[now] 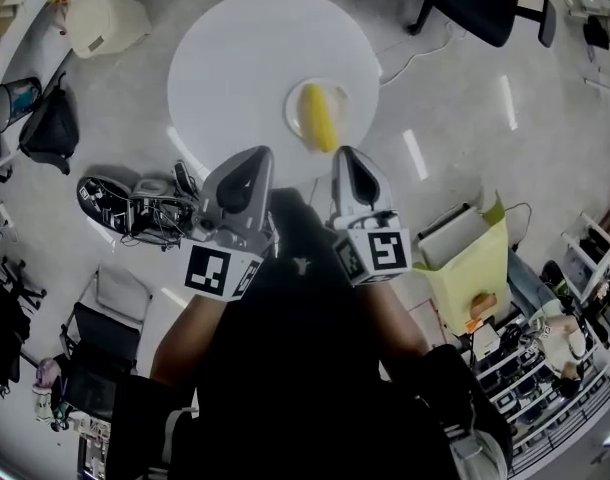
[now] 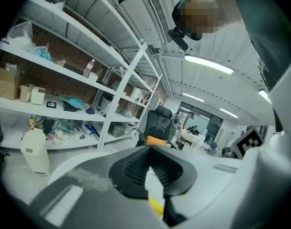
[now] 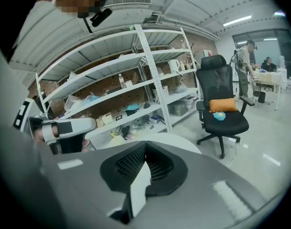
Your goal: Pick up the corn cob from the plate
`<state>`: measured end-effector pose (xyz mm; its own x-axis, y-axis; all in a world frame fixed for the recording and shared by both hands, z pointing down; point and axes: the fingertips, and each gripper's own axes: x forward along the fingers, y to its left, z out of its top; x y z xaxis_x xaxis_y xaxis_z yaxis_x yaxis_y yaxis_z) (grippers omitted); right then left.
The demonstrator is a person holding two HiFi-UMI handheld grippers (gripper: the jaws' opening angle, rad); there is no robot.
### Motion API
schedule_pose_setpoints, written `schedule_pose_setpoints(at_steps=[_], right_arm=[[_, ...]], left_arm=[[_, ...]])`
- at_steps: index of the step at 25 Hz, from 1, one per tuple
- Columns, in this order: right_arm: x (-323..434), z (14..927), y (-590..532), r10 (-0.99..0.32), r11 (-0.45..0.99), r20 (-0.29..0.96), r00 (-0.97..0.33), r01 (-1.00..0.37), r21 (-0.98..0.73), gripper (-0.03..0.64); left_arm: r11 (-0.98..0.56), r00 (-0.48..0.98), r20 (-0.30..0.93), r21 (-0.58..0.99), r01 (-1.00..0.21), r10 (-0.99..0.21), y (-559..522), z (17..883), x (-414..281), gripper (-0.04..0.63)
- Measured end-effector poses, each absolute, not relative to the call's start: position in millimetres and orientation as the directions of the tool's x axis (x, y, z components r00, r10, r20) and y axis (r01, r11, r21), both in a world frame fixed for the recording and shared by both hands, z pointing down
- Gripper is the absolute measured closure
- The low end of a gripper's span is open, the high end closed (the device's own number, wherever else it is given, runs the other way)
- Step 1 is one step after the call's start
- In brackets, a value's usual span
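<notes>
**Both grippers closed and empty, corn cob lying just ahead of the fingertips**

The left gripper (image 1: 259, 156) and right gripper (image 1: 343, 154) are hovering side by side, each with its fingers pressed together on nothing. Just beyond the right gripper's fingertips, and right of the left gripper's, the corn cob (image 1: 318, 116) is lying on the plate (image 1: 291, 108). Its long axis is running away from the fingers. The near end is pointing toward the right gripper's tips, and the far end is leaning slightly left. The plate is sitting at the near right edge of the round white table (image 1: 225, 58). Farther off, a black office chair (image 3: 222, 109) is standing on the floor.
</notes>
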<state>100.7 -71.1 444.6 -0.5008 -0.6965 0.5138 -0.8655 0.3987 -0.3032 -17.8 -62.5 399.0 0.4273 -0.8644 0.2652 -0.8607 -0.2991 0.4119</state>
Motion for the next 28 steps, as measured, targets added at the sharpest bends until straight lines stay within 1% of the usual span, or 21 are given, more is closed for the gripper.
schedule_pose_setpoints(at_steps=[8, 12, 17, 23, 28], right_arm=[[103.4, 480.8, -86.2, -0.674, 0.387, 0.556, -0.486, -0.874, -0.295, 0.607], [104.5, 497.7, -86.2, -0.644, 0.376, 0.599, -0.476, -0.879, -0.294, 0.603], [100.7, 513.2, -89.6, -0.623, 0.377, 0.610, -0.490, -0.871, -0.314, 0.565], [98.3, 533.4, -93.7, -0.599, 0.368, 0.635, -0.487, -0.873, -0.322, 0.545], [101.5, 557.6, -89.4, -0.563, 0.385, 0.671, -0.481, -0.872, -0.302, 0.512]], left_arm=[[-0.281, 0.433, 0.299, 0.437, -0.854, -0.850, -76.9, 431.7, -18.6, 0.592], [-0.286, 0.446, 0.305, 0.448, -0.847, -0.841, -83.4, 441.0, -14.0, 0.591], [-0.287, 0.455, 0.312, 0.460, -0.841, -0.834, -89.9, 449.7, -9.5, 0.591], [-0.278, 0.460, 0.340, 0.466, -0.840, -0.821, -96.3, 465.9, -7.0, 0.591], [-0.262, 0.459, 0.351, 0.483, -0.835, -0.816, -100.6, 480.9, -8.3, 0.591]])
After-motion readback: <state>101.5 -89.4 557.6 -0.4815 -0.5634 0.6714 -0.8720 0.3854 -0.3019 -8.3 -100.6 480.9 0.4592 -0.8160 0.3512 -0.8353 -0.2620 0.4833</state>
